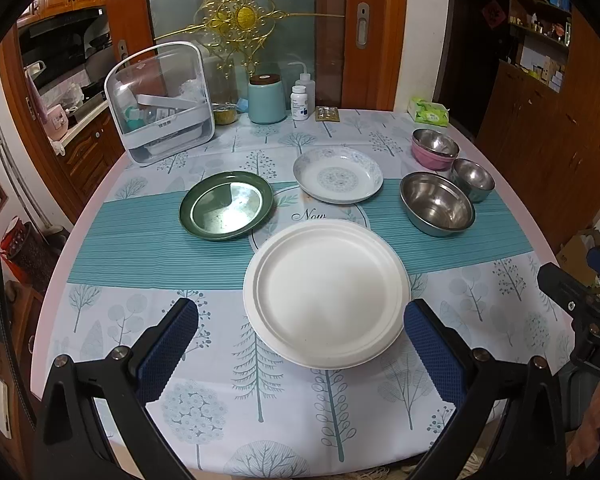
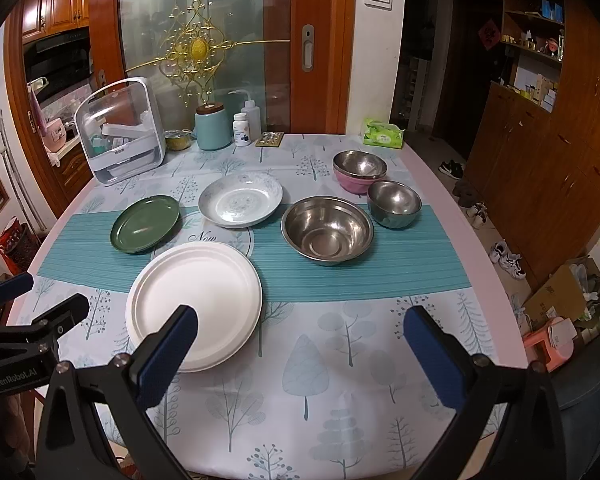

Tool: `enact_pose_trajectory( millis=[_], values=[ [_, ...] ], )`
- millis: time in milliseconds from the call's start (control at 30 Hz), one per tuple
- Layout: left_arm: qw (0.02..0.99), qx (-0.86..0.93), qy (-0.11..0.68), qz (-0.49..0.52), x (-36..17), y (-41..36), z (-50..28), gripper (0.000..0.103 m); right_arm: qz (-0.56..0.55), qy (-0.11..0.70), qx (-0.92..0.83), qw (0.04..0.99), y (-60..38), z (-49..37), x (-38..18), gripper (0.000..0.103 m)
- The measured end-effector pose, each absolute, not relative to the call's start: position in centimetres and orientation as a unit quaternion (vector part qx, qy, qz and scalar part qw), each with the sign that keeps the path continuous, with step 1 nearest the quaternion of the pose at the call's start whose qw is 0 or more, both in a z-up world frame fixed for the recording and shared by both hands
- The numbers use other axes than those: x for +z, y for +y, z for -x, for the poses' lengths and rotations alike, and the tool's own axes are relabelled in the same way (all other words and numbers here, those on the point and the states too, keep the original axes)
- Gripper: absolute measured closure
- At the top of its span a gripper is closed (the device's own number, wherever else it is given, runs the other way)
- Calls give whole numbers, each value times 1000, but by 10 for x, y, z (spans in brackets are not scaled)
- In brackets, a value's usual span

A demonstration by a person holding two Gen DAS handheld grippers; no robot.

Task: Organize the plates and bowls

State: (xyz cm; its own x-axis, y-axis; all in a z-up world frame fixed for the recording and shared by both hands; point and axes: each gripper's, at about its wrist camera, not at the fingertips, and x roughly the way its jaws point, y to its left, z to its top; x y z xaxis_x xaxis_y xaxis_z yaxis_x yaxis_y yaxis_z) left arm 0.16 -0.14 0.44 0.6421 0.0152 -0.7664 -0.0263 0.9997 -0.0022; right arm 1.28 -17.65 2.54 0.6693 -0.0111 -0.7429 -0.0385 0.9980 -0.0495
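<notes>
A large white plate (image 1: 326,292) (image 2: 194,304) lies near the table's front. Behind it sit a green plate (image 1: 226,205) (image 2: 145,224) and a patterned white plate (image 1: 338,175) (image 2: 240,199). To the right stand a big steel bowl (image 1: 437,203) (image 2: 327,230), a smaller steel bowl (image 1: 473,179) (image 2: 394,203) and a steel bowl nested in a pink bowl (image 1: 434,148) (image 2: 358,176). My left gripper (image 1: 300,330) hangs open above the white plate's near part. My right gripper (image 2: 300,338) is open over bare cloth, right of that plate. Nothing is held.
A clear-lidded white box (image 1: 162,104) (image 2: 120,130), a teal jar (image 1: 266,100) (image 2: 212,128), bottles, a blister pack and a green tissue pack (image 1: 428,112) (image 2: 382,134) line the table's back edge. Wooden cabinets stand at the right; shoes and boxes lie on the floor.
</notes>
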Motion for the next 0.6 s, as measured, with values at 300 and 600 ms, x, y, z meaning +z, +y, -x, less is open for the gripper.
enact_pose_trajectory(
  millis=[300, 600],
  values=[
    [908, 13, 418, 0, 7, -1, 0, 1, 35, 400, 9, 916, -179, -22, 38, 0],
    [910, 14, 415, -7, 9, -2, -3, 1, 40, 396, 8, 918, -175, -22, 38, 0]
  ],
)
